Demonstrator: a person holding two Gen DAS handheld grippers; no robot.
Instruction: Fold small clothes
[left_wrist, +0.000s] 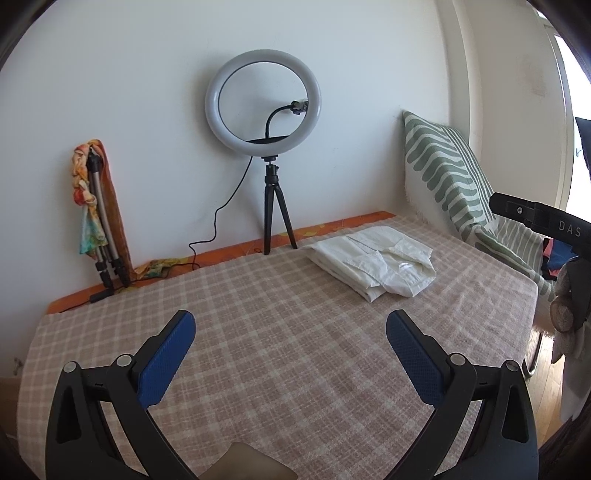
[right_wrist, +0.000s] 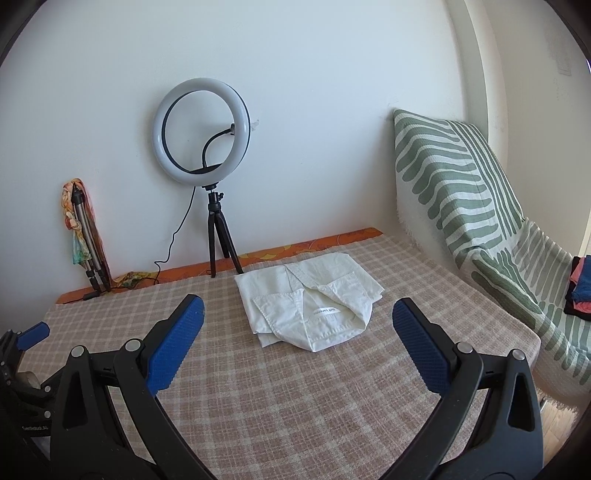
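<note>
There are 2 grippers, the left gripper (left_wrist: 290, 325) and the right gripper (right_wrist: 298, 314), each with 2 blue-padded fingers (left_wrist: 168, 356). On the checked bedspread (right_wrist: 295, 387) lies 1 white folded garment (right_wrist: 308, 302), and against the wall stand 1 ring light (right_wrist: 202, 131) on its 1 black tripod (right_wrist: 221, 240), 1 folded-up tripod (right_wrist: 86, 240) draped with 1 colourful scarf (left_wrist: 86, 192). At the right are 1 green-striped cushion (right_wrist: 450, 184) and 1 small stack of coloured clothes (right_wrist: 580, 291).
</note>
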